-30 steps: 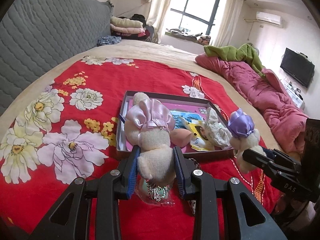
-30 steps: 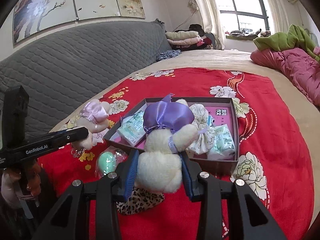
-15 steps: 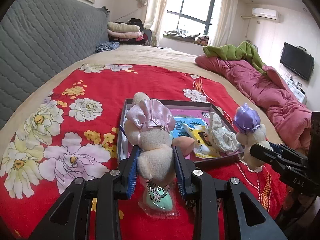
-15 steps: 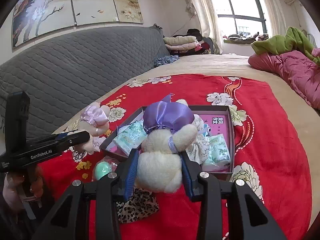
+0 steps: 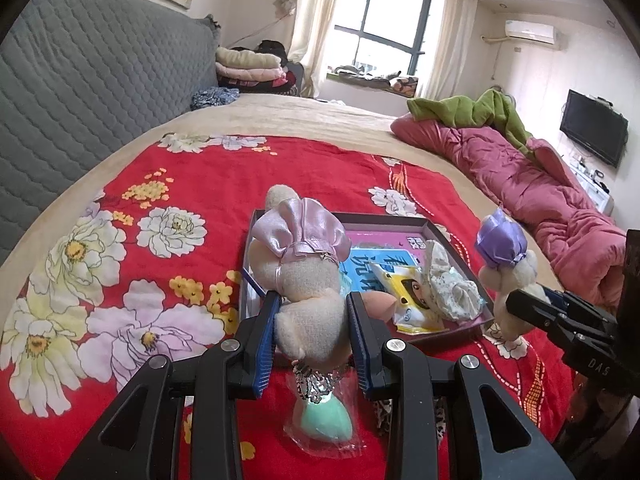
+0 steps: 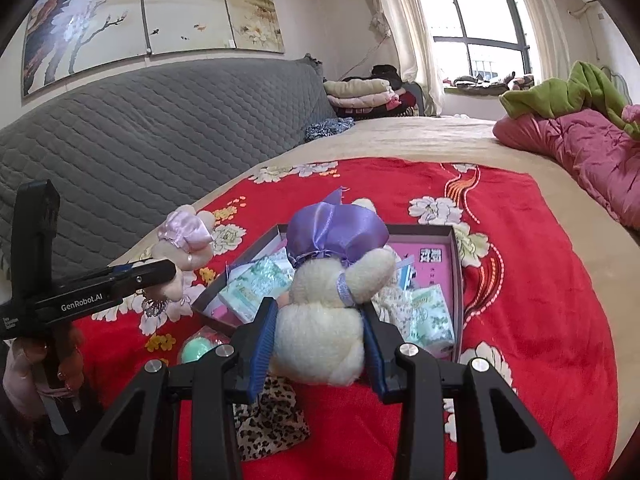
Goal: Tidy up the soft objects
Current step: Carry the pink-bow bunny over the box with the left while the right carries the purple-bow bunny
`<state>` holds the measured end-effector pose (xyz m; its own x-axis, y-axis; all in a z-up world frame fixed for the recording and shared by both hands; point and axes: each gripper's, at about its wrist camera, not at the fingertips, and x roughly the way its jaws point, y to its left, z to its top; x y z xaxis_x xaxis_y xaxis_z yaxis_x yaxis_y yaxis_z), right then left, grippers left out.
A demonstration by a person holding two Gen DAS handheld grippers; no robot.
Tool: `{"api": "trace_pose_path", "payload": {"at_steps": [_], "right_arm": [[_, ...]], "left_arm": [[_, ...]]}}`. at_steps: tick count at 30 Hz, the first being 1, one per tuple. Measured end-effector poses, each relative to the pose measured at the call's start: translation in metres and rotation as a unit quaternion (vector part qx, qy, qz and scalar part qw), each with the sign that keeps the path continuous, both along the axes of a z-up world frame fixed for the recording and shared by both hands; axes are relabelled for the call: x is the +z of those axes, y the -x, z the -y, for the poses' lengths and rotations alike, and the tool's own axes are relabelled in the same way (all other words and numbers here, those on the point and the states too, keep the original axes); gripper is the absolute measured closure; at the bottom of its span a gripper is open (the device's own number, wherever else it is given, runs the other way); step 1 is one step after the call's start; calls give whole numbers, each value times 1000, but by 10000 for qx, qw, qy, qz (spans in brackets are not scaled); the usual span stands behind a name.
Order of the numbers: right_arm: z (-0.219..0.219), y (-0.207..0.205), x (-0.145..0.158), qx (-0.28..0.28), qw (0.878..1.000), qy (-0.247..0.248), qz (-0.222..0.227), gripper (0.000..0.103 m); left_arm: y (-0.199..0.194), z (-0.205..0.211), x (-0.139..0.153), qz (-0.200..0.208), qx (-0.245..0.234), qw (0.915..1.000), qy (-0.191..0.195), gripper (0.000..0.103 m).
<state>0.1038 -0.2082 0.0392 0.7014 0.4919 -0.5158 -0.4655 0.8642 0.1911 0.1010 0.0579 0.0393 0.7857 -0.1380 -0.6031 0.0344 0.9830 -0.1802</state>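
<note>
Fingers of left gripper (image 5: 312, 322) pinching pink-capped plush (image 5: 298, 264), hovering over box (image 5: 436, 236) near bed's middle; fingers of right gripper (image 6: 320, 334) squeezing purple-capped plush (image 6: 332, 280) above same box; green sponge (image 5: 322, 424) lying on red blanket (image 5: 200, 184).

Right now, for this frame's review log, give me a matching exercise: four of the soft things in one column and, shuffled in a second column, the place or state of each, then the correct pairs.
Things:
1. cream plush toy with pink satin bow
2. cream plush toy with purple satin bow
3. mint-green egg-shaped sponge in clear wrapper
4. leopard-print cloth

Places or states:
A. lying on the red floral blanket, partly under the right gripper
B. clamped in the left gripper
C. clamped in the right gripper
D. lying on the blanket just below the left gripper

Pairs: 1-B, 2-C, 3-D, 4-A
</note>
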Motion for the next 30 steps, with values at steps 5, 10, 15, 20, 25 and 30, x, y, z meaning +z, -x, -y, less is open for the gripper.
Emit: {"api": "trace_pose_path", "payload": {"at_steps": [5,10,15,20,25,30], "right_arm": [[-3,-5,3,9,10000,-31,68,63],[-8,-14,7,35,9998,-16,198,63],[-13,-24,7,85,9997,-58,215,63],[-13,-28,4,89,9998,-48,186,63],[-16,-31,6,115,9996,-44,242,63],[-18,-34,6,139,9995,-50,270,63]], "left_arm": [[-8,-2,0,-23,8,10000,28,69],[-15,-2,-2,-43,-2,10000,7,69],[-24,-5,-7,-170,35,9998,26,69],[-29,-6,-8,-175,35,9998,29,69],[-36,-6,-11,-234,48,9997,12,69],[-41,-7,-14,-310,61,9995,-6,69]]}}
